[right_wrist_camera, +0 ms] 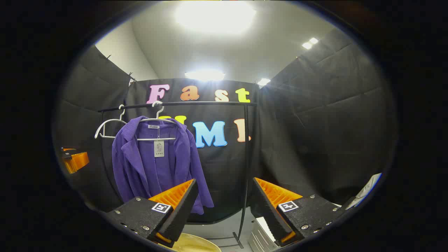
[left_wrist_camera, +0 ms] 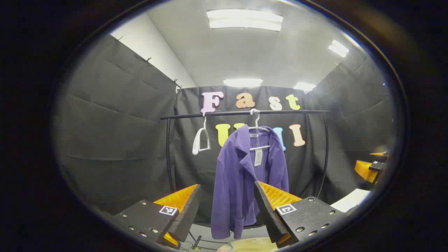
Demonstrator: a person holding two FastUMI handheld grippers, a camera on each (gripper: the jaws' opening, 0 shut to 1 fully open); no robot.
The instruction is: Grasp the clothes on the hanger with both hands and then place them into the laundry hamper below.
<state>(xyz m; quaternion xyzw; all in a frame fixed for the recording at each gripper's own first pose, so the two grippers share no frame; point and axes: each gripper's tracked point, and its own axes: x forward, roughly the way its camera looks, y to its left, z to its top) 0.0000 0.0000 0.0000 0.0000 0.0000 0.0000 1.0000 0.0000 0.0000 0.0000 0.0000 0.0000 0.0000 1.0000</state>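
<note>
A purple jacket (left_wrist_camera: 245,178) hangs on a white hanger (left_wrist_camera: 258,130) from a black clothes rail (left_wrist_camera: 245,113) at the back of the booth. It hangs straight down, long way up and down, with its open front and collar facing the cameras. A small white tag (left_wrist_camera: 258,157) hangs inside the neck. There is a little label at the collar too, but the writing on both is too small to read.

A second white hanger (left_wrist_camera: 201,140) hangs bare on the rail beside the jacket.

In the left gripper view, the left gripper (left_wrist_camera: 227,210) is spread wide apart, well away from the jacket and holding nothing. In the right gripper view, the right gripper (right_wrist_camera: 224,206) is spread wide too, holding nothing, with the jacket off to its left.

A pale yellow rim (right_wrist_camera: 196,243) shows at the bottom, maybe the laundry hamper.
</note>
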